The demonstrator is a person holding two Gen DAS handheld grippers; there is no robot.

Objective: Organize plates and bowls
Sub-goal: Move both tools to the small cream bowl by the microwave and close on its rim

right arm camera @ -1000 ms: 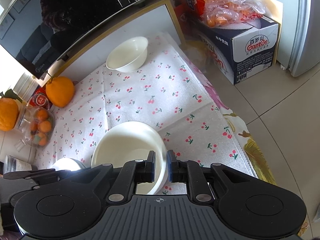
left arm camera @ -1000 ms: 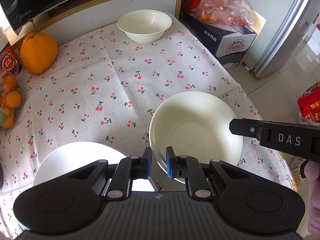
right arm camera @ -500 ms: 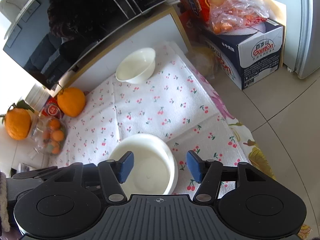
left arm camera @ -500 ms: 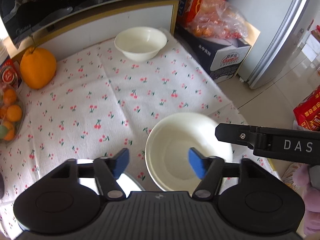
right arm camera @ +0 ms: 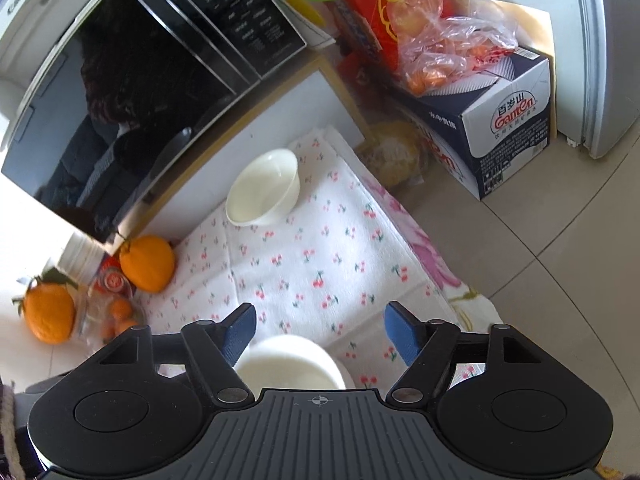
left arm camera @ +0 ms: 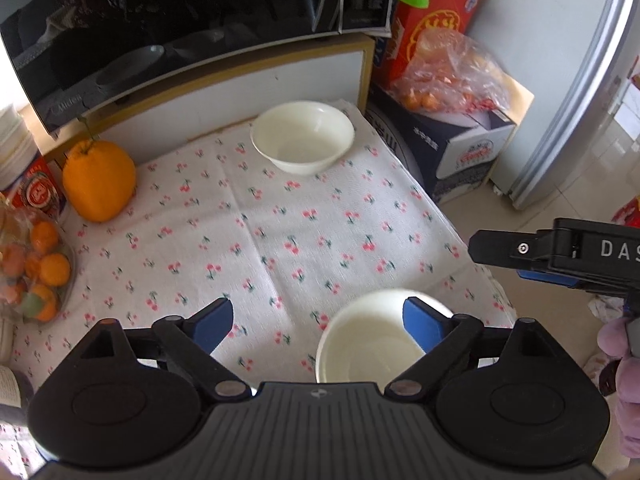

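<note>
A thin white cotton-like cloth printed with small red cherries [left arm camera: 280, 240] covers the table, matt and creased along fold lines. The white glazed bowl at the far edge [left arm camera: 303, 136] looks smooth and softly glossy, like ceramic; the nearer white bowl [left arm camera: 368, 344] has the same sheen. The black microwave door [left arm camera: 180, 20] is mirror-glossy glass. The left hand-held gripper [left arm camera: 320, 322] is matt black ribbed plastic with blue rubbery pads [left arm camera: 420, 318]. The clear bag of oranges [right arm camera: 448, 48] is crinkled shiny plastic on a printed cardboard box [right arm camera: 508, 136]
</note>
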